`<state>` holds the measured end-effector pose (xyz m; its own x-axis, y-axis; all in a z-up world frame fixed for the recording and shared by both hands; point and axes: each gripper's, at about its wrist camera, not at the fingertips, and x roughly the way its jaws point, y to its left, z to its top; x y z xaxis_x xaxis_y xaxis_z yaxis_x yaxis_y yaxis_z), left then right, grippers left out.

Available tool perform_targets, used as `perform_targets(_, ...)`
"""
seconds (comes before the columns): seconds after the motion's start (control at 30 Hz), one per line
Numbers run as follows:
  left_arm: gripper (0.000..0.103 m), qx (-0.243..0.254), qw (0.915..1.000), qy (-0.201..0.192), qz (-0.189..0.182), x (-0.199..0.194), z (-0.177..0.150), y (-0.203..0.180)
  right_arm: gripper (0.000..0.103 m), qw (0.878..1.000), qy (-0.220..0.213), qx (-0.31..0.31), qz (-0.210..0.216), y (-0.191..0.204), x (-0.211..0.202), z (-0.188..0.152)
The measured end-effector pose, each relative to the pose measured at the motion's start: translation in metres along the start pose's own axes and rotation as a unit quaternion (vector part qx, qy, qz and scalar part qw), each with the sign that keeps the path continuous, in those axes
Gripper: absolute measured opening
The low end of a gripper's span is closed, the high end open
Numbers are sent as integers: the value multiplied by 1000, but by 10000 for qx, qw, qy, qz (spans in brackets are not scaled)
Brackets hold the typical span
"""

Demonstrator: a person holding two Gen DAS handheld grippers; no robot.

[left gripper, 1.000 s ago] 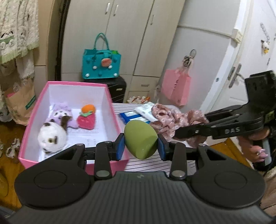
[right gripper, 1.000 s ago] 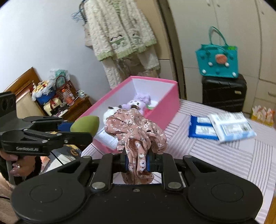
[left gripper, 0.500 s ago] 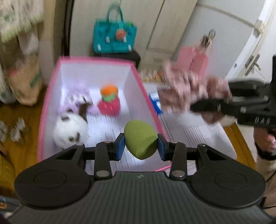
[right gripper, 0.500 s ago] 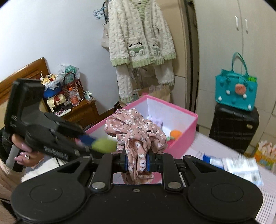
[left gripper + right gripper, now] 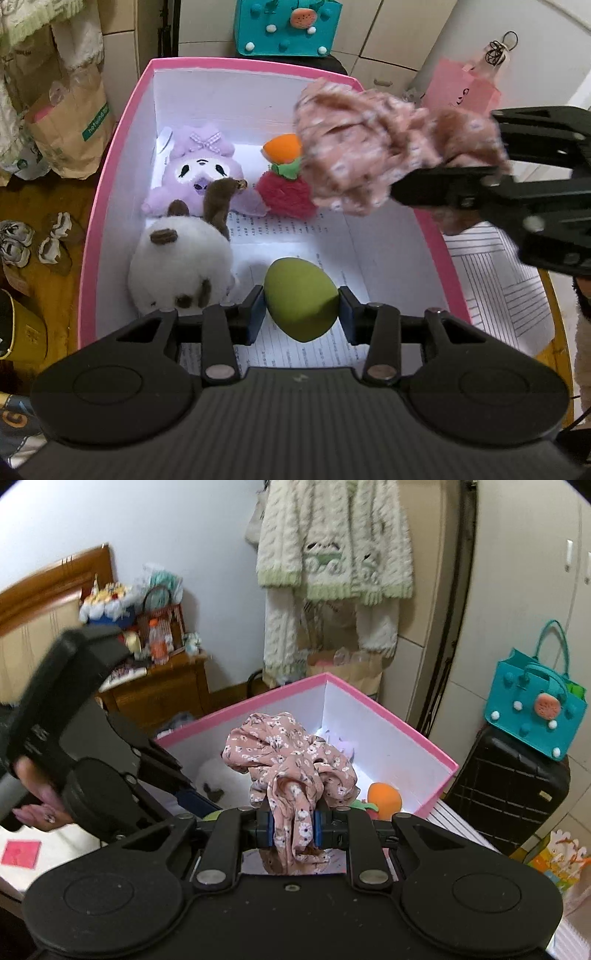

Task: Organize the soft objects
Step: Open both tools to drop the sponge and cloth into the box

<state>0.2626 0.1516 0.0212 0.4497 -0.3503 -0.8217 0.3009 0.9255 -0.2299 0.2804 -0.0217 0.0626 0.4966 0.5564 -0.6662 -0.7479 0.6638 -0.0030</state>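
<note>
A pink box [image 5: 110,177] with white inside walls holds a white plush [image 5: 181,266], a purple plush [image 5: 199,170] and a red strawberry plush [image 5: 284,188] with an orange top. My left gripper [image 5: 301,310] is shut on a green egg-shaped soft thing [image 5: 301,291], above the box's near floor. My right gripper [image 5: 293,827] is shut on a bunched pink floral cloth [image 5: 291,753]. In the left wrist view the floral cloth [image 5: 354,155] hangs over the box's right side, partly hiding the strawberry plush. The left gripper's body fills the left of the right wrist view.
The box stands on a striped table cover [image 5: 498,288]. Behind it are a teal bag [image 5: 535,712] on a black suitcase [image 5: 509,786]. A paper bag [image 5: 70,122] and hanging knitwear [image 5: 332,535] are to the left, with a wooden nightstand [image 5: 162,686] beyond.
Both grippers have moved over the pink box with their loads. The left one tipped downward above the box floor. The floral cloth came from above the table to above the box's right wall.
</note>
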Motion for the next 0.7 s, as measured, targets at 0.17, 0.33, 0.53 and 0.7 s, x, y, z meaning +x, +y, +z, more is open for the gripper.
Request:
perform_targets(0.17,42,24,10000,6,71,6,3,1,22,9992,333,-187,-91,-3,25,5)
perform_targets(0.33,45,-98,9999,-45,39,3,0,5,22,9979,587,-246,-109,-2,44,5)
perform_targets(0.53,45,-198,9996,-173,34,-1,-3,8,23,9931,953,-637,-248,10,66,6)
perform_targets(0.7,45,-216,9993,-300,0,-13,-6,8,45,9927,1015,-633,-153,16,61,2)
